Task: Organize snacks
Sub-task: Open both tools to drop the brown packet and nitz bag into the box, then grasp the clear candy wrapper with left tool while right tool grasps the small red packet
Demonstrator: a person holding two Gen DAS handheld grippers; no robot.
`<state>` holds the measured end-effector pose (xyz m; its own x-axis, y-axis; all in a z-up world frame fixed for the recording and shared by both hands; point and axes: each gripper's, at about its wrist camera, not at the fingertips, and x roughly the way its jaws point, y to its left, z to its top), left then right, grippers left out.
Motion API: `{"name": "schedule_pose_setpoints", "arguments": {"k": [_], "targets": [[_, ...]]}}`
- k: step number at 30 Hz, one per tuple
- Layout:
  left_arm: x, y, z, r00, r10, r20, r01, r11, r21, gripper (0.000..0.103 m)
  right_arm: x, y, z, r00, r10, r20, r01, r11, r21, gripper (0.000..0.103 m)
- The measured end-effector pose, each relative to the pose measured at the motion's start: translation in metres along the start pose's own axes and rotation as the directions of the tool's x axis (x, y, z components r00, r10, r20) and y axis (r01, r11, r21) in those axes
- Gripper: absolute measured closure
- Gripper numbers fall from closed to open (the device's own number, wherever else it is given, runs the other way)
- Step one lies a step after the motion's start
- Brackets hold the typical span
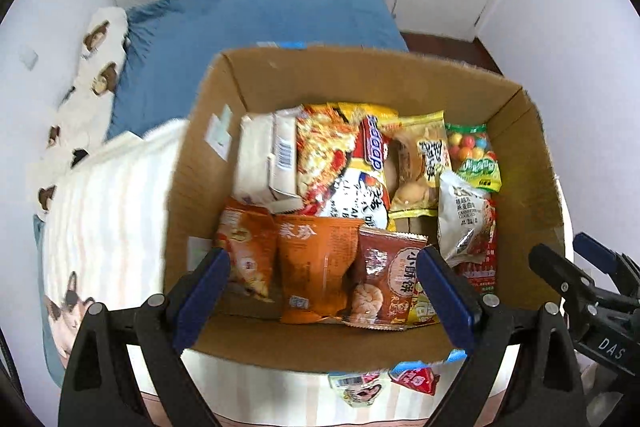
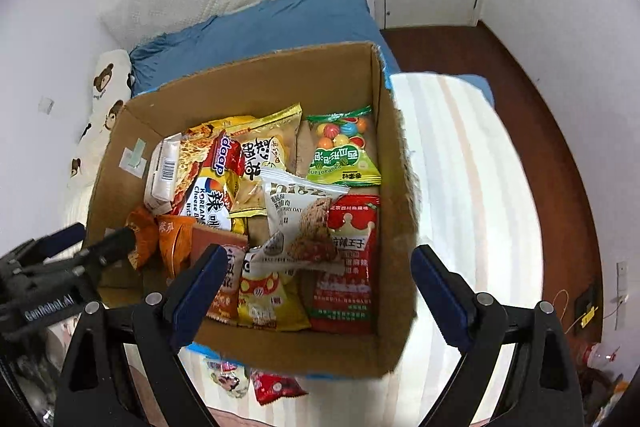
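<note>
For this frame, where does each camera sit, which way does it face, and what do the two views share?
Left wrist: on the left gripper, jaws open and empty, looking steeply down into the cardboard box; the right gripper shows at right.
Right wrist: on the right gripper, jaws open and empty, looking down over the box's right wall; the left gripper shows at left.
Shared: the box, green candy bag, bed.
</note>
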<state>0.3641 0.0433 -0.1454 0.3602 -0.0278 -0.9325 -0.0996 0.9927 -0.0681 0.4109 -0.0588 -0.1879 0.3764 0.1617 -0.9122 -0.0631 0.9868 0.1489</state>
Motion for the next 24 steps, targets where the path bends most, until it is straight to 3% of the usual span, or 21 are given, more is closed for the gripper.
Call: {"name": "schedule_pose_setpoints", "arguments": {"k": [8,22,24], "targets": [[-0.058,0.004,-0.037,0.986,0.026,0.166,-0.026,1.000,0.001,0.008,-0.056,0.002,-0.032,0.992,-0.012,0.128,0.013,1.000,-0.003,0.008],[-0.135,-0.003,-0.106,0.952,0.005,0.307,-0.023,0.998,0.053,0.008,-0.150,0.021,-0.098,0.964,0.022,0.266,-0.009,0.999,-0.049,0.008],[-0.146,-0.004,-0.114,0.946,0.003,0.323,-0.023,0.998,0.057,0.008,-0.160,0.023,-0.106,0.960,0.014,0.281,0.000,0.999,-0.052,0.004]]}}
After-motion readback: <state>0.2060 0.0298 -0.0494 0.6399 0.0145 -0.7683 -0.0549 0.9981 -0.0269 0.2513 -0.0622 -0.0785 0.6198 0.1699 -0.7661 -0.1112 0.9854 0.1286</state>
